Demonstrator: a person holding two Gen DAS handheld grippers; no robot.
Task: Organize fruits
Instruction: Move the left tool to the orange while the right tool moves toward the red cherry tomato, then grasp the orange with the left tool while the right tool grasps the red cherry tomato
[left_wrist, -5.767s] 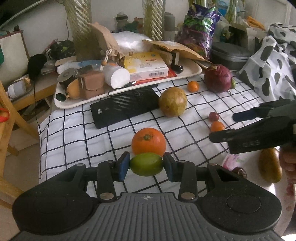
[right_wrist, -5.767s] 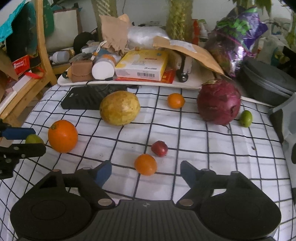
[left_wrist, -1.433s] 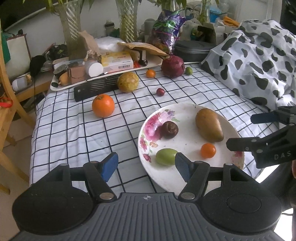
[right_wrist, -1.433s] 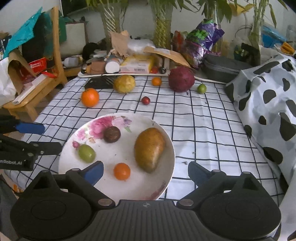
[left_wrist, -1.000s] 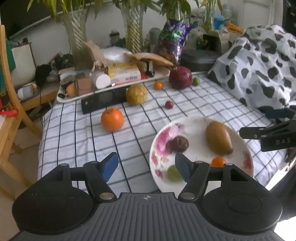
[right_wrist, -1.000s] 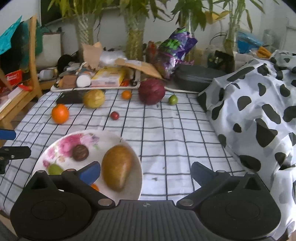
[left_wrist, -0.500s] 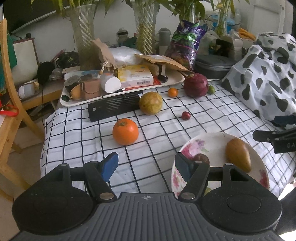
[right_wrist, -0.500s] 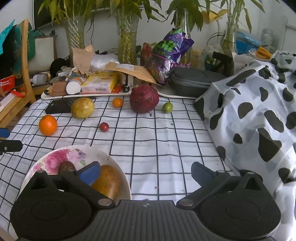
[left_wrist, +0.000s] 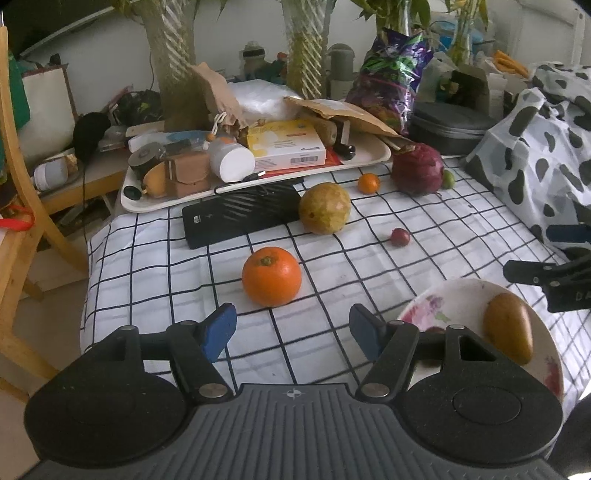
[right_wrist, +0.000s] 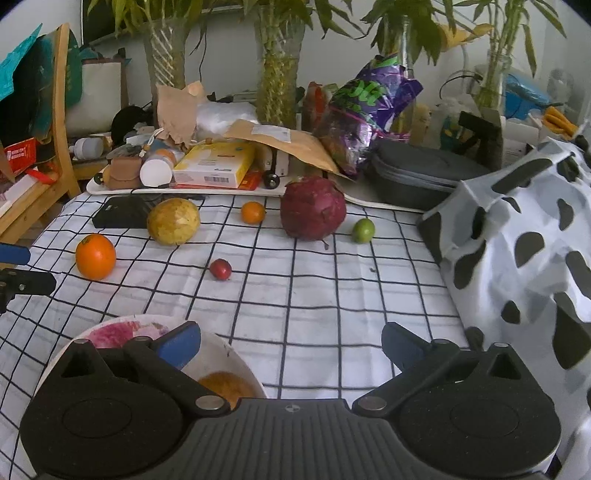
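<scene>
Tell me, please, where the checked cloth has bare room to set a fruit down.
Free: the stretch between the small red fruit, the cow-print fabric and the plate, and the near-left cloth beside the large orange. Crowded: the back row along the white tray.

The letters "DA" stand in white on the side of the right gripper (left_wrist: 561, 254), to the right of the left fingers (left_wrist: 364, 332). The yellow box (left_wrist: 286, 147) far ahead of these fingers has a barcode label, but its print is too small to read.
</scene>
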